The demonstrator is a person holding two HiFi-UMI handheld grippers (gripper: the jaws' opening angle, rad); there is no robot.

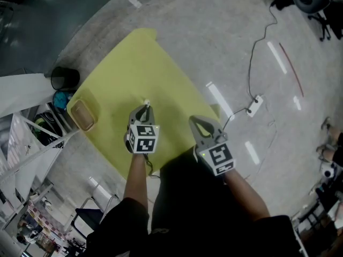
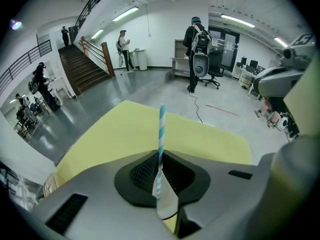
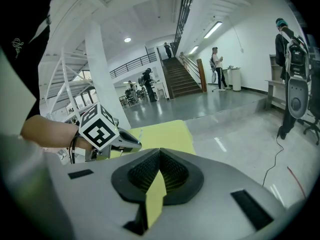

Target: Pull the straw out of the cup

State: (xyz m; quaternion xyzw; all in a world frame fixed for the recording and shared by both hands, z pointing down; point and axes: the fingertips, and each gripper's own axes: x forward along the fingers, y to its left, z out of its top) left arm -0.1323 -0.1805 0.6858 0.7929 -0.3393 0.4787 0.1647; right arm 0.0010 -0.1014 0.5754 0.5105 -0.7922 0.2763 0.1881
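So the left gripper point(image 2: 160, 158) is clamped shut on the blue-and-white striped straw point(image 2: 161, 129), which stands upright over the middle of the yellow tabletop point(image 1: 134, 63). The right gripper point(image 3: 159, 154) sits over the tabletop's near edge, jaws together with nothing in them. There's a tan tray point(image 1: 83, 115) on the tabletop's left edge. Around it all is shiny grey floor point(image 1: 225, 36), with a power strip point(image 1: 254, 106) off to the tabletop's right and a staircase point(image 2: 82, 71) beyond it.

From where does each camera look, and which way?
Head view: on the person's head, steeply down at the yellow table; forearms, both claws show.
Left gripper view: on left claw, across the table; jaws pinch the straw.
Right gripper view: on right claw, toward the stairs; jaws together.
Shared: left claw, in head and right gripper views.
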